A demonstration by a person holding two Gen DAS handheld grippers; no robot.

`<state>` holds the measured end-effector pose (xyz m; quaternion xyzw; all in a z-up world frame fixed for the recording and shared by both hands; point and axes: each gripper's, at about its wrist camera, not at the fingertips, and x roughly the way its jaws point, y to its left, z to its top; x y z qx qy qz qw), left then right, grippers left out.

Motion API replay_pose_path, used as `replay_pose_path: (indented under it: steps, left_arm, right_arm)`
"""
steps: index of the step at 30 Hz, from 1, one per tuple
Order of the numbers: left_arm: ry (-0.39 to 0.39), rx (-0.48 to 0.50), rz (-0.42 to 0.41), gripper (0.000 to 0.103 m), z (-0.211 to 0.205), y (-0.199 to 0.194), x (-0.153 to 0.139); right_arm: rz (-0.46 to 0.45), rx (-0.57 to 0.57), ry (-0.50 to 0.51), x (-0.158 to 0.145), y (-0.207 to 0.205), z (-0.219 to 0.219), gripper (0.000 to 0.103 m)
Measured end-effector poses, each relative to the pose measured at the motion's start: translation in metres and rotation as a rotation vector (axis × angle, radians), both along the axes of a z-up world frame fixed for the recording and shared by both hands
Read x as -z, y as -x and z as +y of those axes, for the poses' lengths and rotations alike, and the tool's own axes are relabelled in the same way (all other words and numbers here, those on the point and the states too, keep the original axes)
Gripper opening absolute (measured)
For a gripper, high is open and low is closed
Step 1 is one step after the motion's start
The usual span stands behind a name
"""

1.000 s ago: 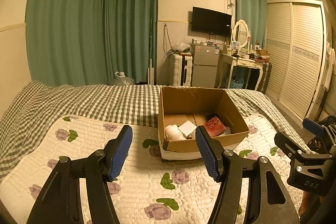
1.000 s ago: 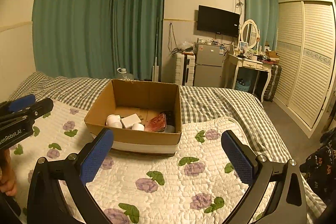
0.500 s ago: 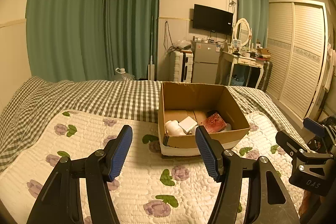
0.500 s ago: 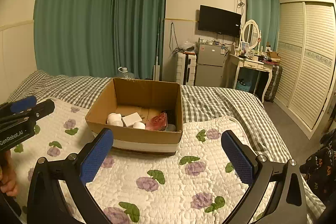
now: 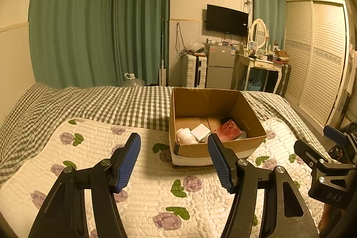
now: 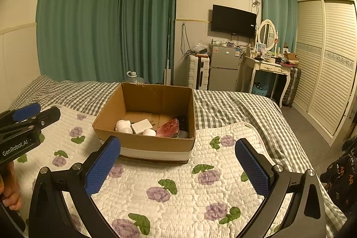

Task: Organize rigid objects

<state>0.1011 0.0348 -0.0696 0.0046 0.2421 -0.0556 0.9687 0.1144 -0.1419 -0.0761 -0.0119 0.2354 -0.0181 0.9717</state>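
An open cardboard box (image 5: 250,144) (image 6: 142,143) sits on the floral quilt (image 5: 147,189) (image 6: 178,182). Inside lie a white bottle (image 5: 186,136) (image 6: 122,126), a white charger block (image 5: 200,132) (image 6: 141,126), a red patterned box (image 5: 231,132) (image 6: 168,129) and a black item (image 6: 183,122). My left gripper (image 5: 174,160) is open and empty, held above the quilt just in front of the box. My right gripper (image 6: 177,165) is open wide and empty, also in front of the box.
The bed has a green checked sheet (image 5: 100,104) beyond the quilt. Past the bed stand a small fridge (image 6: 223,68), a dressing table (image 6: 267,68), a wardrobe (image 6: 330,59) and green curtains (image 6: 100,26). The bed's right edge drops to the floor (image 6: 312,137).
Both grippers have risen and drawn back slightly, so the box sits a little lower and its contents show more. Both stay open and empty.
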Motion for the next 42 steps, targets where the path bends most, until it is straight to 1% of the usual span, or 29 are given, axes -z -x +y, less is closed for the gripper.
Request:
replay_pose_path:
  steps: [13, 24, 28, 42]
  left_arm:
    - [-0.013, -0.018, 0.007, 0.065, -0.0005, 0.0005, -0.0010]
    - [-0.019, -0.012, 0.003, 0.065, -0.0019, 0.0018, 0.0001]
    - [-0.012, -0.020, 0.016, 0.065, -0.0013, 0.0006, 0.0008]
    - [-0.034, -0.014, 0.008, 0.065, -0.0041, 0.0018, 0.0020]
  right_arm:
    - [0.001, 0.000, 0.000, -0.0004, 0.0003, -0.0007, 0.103]
    - [0.001, 0.000, -0.001, -0.0001, 0.0004, -0.0008, 0.103]
    - [0.001, 0.001, -0.001, -0.0001, 0.0005, -0.0010, 0.103]
    - [0.000, 0.000, -0.001, -0.0002, 0.0009, -0.0017, 0.103]
